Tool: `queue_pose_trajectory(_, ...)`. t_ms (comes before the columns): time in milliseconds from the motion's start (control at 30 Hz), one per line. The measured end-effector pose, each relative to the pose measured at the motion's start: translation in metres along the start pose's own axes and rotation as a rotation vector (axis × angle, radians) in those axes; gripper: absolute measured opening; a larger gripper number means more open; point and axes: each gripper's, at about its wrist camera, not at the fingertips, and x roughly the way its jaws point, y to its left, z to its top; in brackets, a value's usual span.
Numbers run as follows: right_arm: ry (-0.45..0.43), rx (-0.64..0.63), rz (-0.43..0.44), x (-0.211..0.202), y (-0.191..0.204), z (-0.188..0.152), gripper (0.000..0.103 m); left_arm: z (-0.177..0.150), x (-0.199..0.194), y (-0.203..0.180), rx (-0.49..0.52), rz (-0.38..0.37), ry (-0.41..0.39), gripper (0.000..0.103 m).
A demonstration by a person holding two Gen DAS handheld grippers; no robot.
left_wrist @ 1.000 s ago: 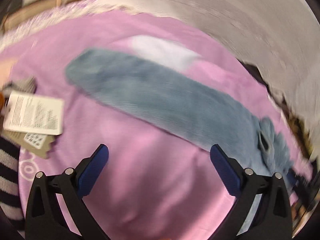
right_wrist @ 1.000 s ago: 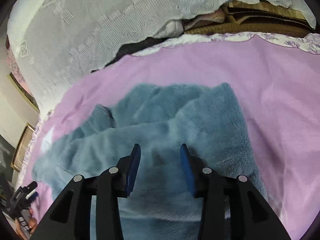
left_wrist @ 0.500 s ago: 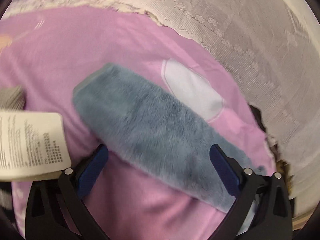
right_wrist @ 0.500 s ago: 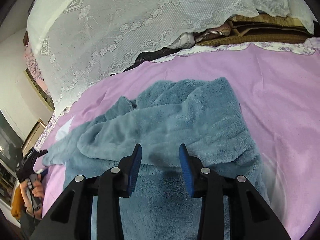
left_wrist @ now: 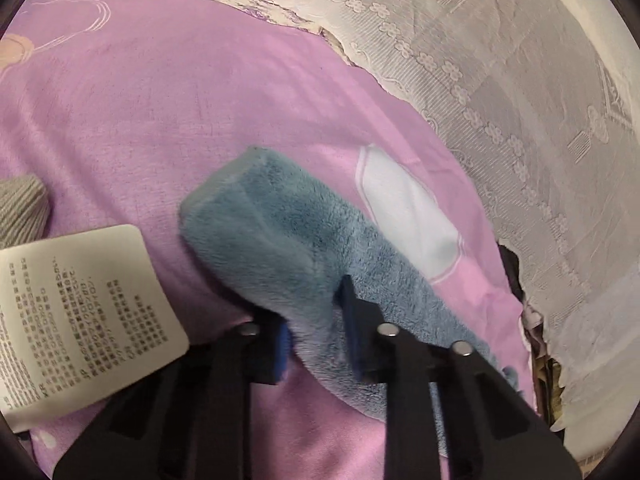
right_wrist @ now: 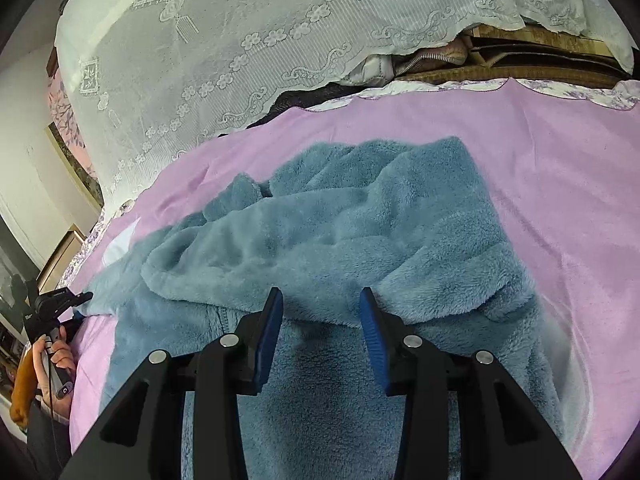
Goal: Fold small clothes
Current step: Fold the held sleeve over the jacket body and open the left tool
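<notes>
A fluffy blue-grey fleece garment lies on the pink bedsheet, one sleeve folded across its body. Its other sleeve stretches out in the left wrist view. My left gripper is shut on that sleeve a short way from the cuff, and fleece bunches between the pads. My right gripper hovers over the garment's body, jaws partly open with nothing between them.
A white printed hang tag lies left of the sleeve, with a grey ribbed cloth beyond it. A white lace cover rises behind the bed. The other hand-held gripper shows at far left.
My left gripper moved forward onto the sleeve and closed on it; it was wide open before. My right gripper has barely moved and keeps the same gap.
</notes>
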Motion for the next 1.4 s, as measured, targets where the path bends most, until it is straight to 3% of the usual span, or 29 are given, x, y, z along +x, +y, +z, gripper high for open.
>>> queue_pose_trajectory(167,-0.022,-0.037,-0.007,-0.004,0.008,0.001,0.040,-0.004,-0.011,-0.014,0.082,0.030,-0.048,0.010)
queue_pose_trajectory(333,0.117,-0.095,-0.054,0.022,0.016,-0.004,0.047,-0.009,-0.031,-0.040,0.198,0.068,-0.120,0.009)
queue_pose_trajectory(500,0.087,-0.058,-0.018,0.012,0.011,0.001,0.047,-0.020,-0.049,-0.062,0.284,0.066,-0.144,0.009)
queue_pose_trajectory(700,0.022,-0.053,0.012,-0.022,0.007,0.001,0.047,-0.043,-0.072,-0.098,0.389,-0.004,-0.146,0.009)
queue_pose_trajectory(1000,-0.054,-0.069,-0.077,-0.081,-0.046,-0.020,0.048,-0.073,-0.078,-0.147,0.486,-0.053,-0.116,0.009)
queue_pose_trajectory(1200,-0.053,-0.083,-0.137,-0.103,-0.080,-0.033,0.049,-0.087,-0.079,-0.175,0.522,-0.057,-0.109,0.009)
queue_pose_trajectory(1400,-0.053,-0.056,-0.133,-0.123,-0.111,-0.040,0.052,-0.109,-0.080,-0.219,0.579,-0.058,-0.120,0.009)
